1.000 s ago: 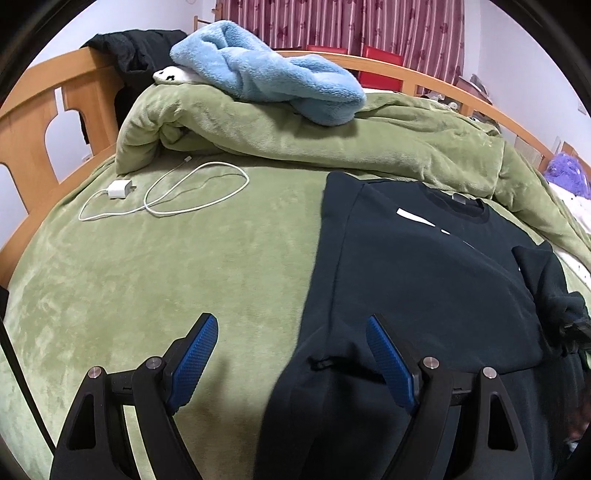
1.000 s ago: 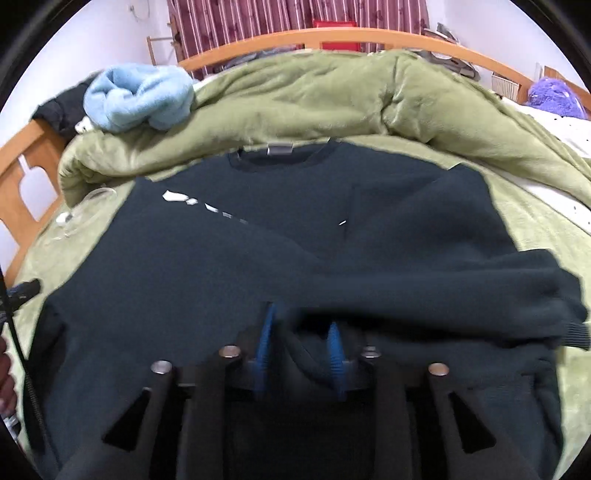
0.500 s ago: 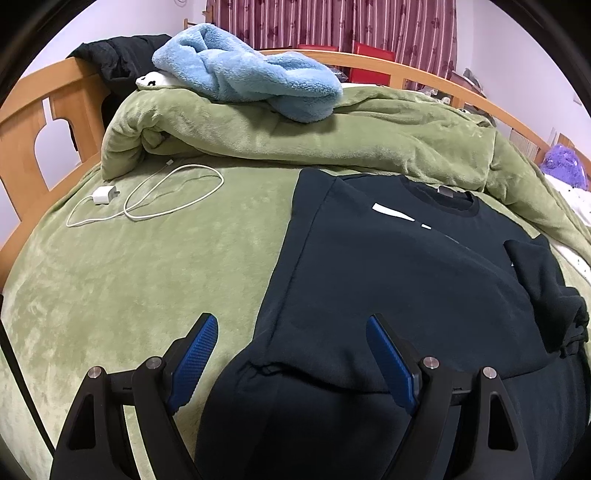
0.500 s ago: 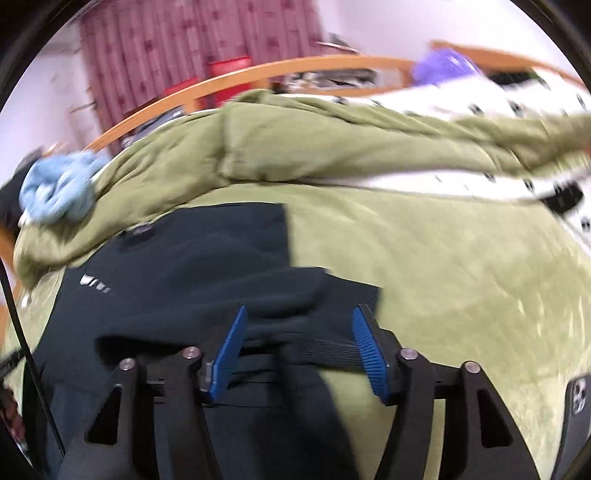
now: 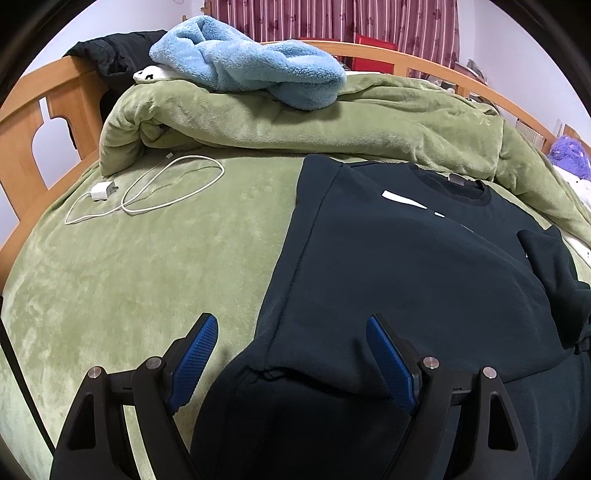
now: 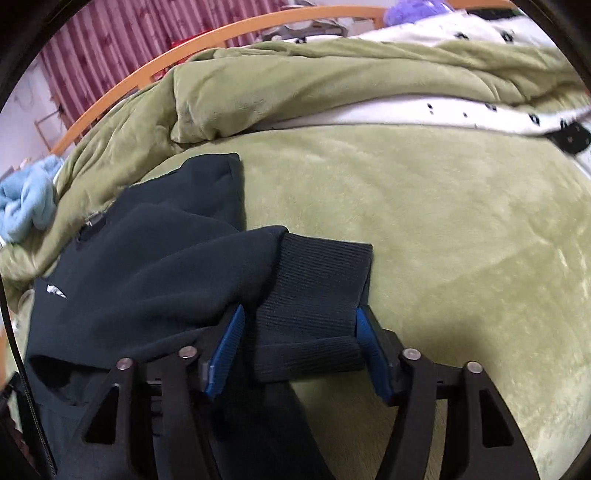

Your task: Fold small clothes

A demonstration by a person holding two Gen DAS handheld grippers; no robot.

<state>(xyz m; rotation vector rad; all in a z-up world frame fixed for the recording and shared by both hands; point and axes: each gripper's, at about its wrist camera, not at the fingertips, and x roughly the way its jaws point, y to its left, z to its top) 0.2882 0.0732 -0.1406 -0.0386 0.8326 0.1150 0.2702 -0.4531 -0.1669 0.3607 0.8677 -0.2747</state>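
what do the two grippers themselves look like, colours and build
Both look alike. The left hand-held gripper has matte black angular arms with triangular cut-outs, round silver pivot bolts, and two fingers faced with blue pads in a fine knurled texture. The right hand-held gripper has the same black frame, silver bolts and blue textured pads. A thin black cable runs along the left edge. No hands or sleeves show.

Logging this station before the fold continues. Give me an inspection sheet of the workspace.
Surface: green plush bedcover, with a bunched green quilt at the far edge.
Job's things: dark sweatshirt lying flat; its ribbed cuff lies between the right tongs' jaws.
Clutter: light blue fleece, black garment, purple plush.
Grippers: left tongs open over the hem; right tongs open.
Cables: white charger and cable.
Surroundings: wooden bed frame, red curtains.
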